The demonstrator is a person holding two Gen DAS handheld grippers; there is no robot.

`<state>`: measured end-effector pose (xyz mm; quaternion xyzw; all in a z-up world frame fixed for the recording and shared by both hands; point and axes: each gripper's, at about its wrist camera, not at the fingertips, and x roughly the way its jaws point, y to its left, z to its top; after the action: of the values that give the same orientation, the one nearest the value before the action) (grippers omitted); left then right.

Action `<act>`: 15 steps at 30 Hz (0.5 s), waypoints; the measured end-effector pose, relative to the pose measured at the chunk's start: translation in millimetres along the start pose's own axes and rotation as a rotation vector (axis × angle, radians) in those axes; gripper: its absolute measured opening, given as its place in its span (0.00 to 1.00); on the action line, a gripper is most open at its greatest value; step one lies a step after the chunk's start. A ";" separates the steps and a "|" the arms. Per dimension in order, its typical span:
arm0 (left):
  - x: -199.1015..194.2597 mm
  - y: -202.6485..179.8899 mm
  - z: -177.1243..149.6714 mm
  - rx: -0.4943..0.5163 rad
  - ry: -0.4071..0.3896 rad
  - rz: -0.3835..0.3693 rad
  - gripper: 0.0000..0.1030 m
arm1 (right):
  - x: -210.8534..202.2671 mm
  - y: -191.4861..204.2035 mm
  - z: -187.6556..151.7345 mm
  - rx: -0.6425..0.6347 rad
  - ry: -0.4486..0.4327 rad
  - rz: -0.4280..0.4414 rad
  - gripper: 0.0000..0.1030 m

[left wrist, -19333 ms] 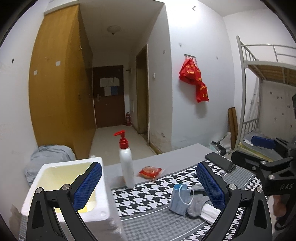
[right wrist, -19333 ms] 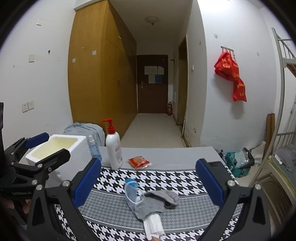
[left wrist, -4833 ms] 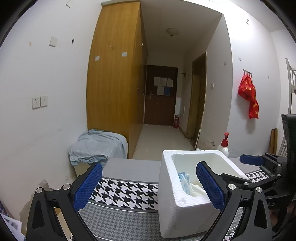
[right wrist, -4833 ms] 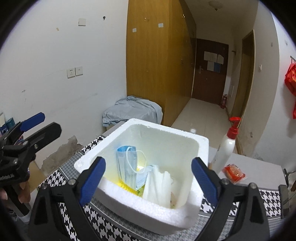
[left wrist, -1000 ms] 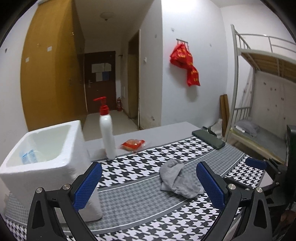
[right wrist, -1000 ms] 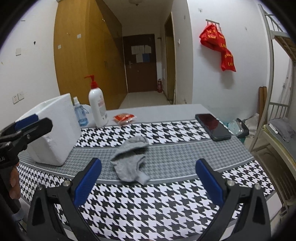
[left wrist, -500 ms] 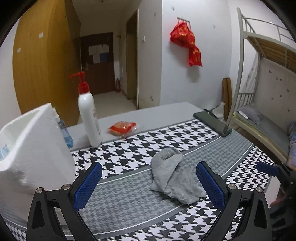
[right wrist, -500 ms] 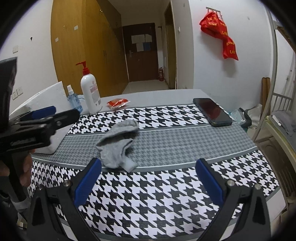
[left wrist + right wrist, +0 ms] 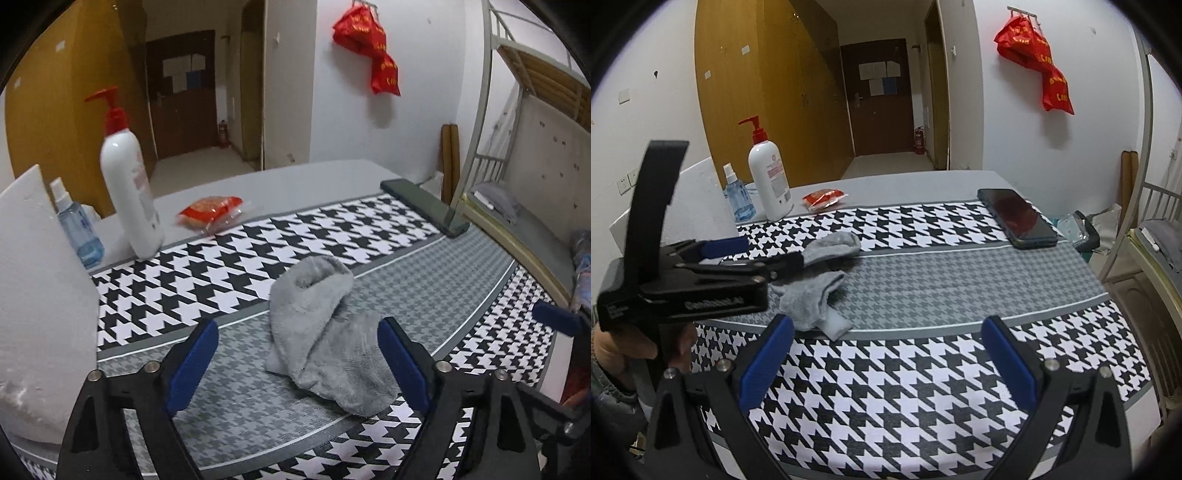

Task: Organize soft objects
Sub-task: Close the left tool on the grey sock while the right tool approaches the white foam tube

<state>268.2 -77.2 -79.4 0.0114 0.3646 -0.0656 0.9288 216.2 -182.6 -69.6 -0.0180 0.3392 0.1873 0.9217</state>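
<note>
Here, left gripper (image 9: 295,360) fingers apart around grey sock (image 9: 325,332), right gripper (image 9: 886,363) fingers apart (phone (image 9: 1015,218) face visible only here).

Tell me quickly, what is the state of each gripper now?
Left gripper: open, holding nothing, grey sock between its fingers.
Right gripper: open, holding nothing.

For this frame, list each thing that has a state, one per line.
left gripper: open, fingers either side of the sock
right gripper: open, holding nothing
grey sock: crumpled, lying on the cloth
pump bottle: upright
spray bottle: upright
phone: flat, screen dark
</note>
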 end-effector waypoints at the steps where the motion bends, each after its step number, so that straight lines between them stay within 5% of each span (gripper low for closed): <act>1: 2.4 -0.3 -0.4 0.001 0.005 -0.001 0.80 | 1.0 -0.4 0.2 -0.003 0.003 0.000 1.00; 7: 10.4 -3.0 -2.7 0.008 0.017 -0.003 0.68 | 7.9 -1.7 1.3 -0.015 0.019 0.016 1.00; 9: 15.3 -3.5 -3.9 0.014 0.033 -0.011 0.59 | 9.9 -0.9 1.6 -0.022 0.025 0.019 1.00; 11: 20.8 -3.0 -5.4 0.014 0.060 -0.024 0.35 | 9.8 0.1 1.5 -0.029 0.020 0.024 1.00; 15: 23.0 -1.9 -8.3 0.013 0.068 -0.030 0.32 | 9.0 1.5 1.9 -0.036 0.013 0.038 1.00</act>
<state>279.1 -81.1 -101.0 0.0143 0.3955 -0.0817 0.9147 223.2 -178.0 -73.7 -0.0291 0.3419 0.2107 0.9153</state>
